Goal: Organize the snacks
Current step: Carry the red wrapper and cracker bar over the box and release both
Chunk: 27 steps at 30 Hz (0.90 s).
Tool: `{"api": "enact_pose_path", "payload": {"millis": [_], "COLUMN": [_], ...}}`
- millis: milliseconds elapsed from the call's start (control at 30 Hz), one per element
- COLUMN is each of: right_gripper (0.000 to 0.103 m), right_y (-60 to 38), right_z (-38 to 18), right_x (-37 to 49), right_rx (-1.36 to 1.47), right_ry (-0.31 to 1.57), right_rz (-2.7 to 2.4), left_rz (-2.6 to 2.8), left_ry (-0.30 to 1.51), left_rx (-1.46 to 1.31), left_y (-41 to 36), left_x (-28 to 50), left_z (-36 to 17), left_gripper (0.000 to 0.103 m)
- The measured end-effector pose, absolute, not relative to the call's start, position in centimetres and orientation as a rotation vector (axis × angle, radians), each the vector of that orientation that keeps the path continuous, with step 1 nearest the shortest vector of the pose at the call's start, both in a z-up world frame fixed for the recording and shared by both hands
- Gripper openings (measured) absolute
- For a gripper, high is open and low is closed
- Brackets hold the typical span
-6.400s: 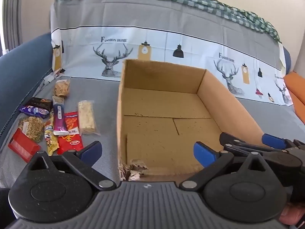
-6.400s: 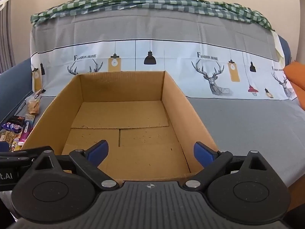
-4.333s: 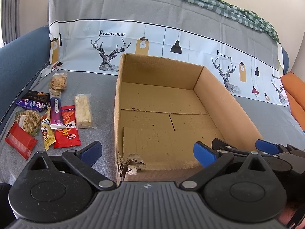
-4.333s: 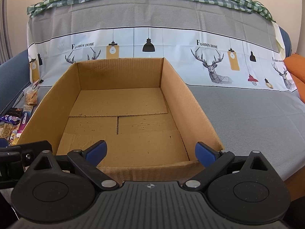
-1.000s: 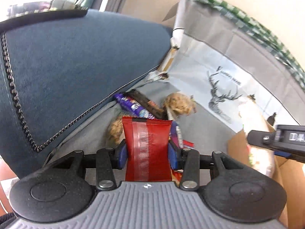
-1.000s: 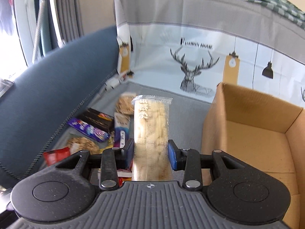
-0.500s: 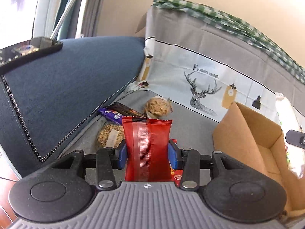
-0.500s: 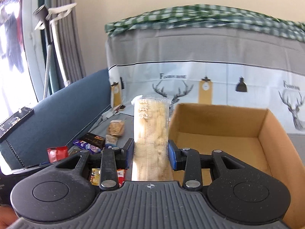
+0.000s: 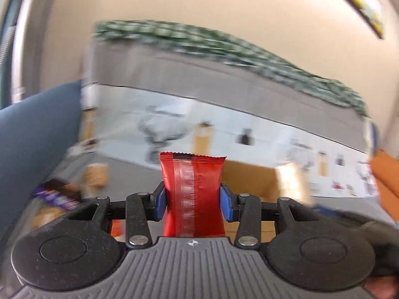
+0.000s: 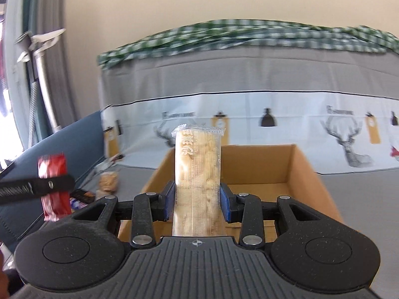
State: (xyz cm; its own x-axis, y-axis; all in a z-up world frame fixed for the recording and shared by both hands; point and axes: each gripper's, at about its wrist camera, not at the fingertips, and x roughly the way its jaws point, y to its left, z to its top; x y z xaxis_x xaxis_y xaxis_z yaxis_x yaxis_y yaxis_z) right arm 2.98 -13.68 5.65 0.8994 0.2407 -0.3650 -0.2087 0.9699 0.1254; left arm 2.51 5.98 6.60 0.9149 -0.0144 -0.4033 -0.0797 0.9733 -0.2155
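My left gripper [image 9: 192, 202] is shut on a red snack packet [image 9: 193, 189], held upright in the air; the left wrist view is motion-blurred. My right gripper [image 10: 197, 202] is shut on a long pale rice-cracker bar [image 10: 197, 174] in clear wrap, held upright in front of the open cardboard box [image 10: 309, 172]. The box [image 9: 251, 177] shows behind the red packet. The left gripper with its red packet [image 10: 53, 186] appears at the left of the right wrist view. The cracker bar [image 9: 293, 179] shows blurred at the right of the left wrist view.
Loose snacks lie on the grey sofa cover left of the box: a round cracker pack [image 10: 108, 182], a purple bar [image 9: 53, 195], a dark bar [image 10: 83, 194]. A blue sofa arm [image 10: 62, 154] rises at the left. An orange cushion [image 9: 386, 174] sits at the far right.
Both grippers have lifted and swung right toward the box, each still holding its snack. The left gripper is moving fast, so its view is blurred.
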Motion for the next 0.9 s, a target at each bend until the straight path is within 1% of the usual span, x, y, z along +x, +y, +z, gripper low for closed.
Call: {"api": "enact_pose_path", "payload": {"millis": [300,500,900], "right_gripper": [0.038,0.038,0.038], "right_y": [-17.3,-17.9,-17.8], "right_z": [5.4,5.5,5.3], "right_x": [3.6,3.7,3.2], "right_rx": [0.149,0.173,0.163], "right_ry": [0.366,0.352,0.323], "right_rz": [0.098,0.057,0.014], "left_rz": [-0.167,-0.172,-0.233], "left_ry": [0.427,0.463,0.469], "left_rx": [-0.175,-0.185,-0.166], "left_y": [-0.4,0.1,0.3], "left_x": [7.6,9.0,8.7], "left_z": [9.6,9.6,10.9], "left_gripper": [0.048,0.048,0.048]}}
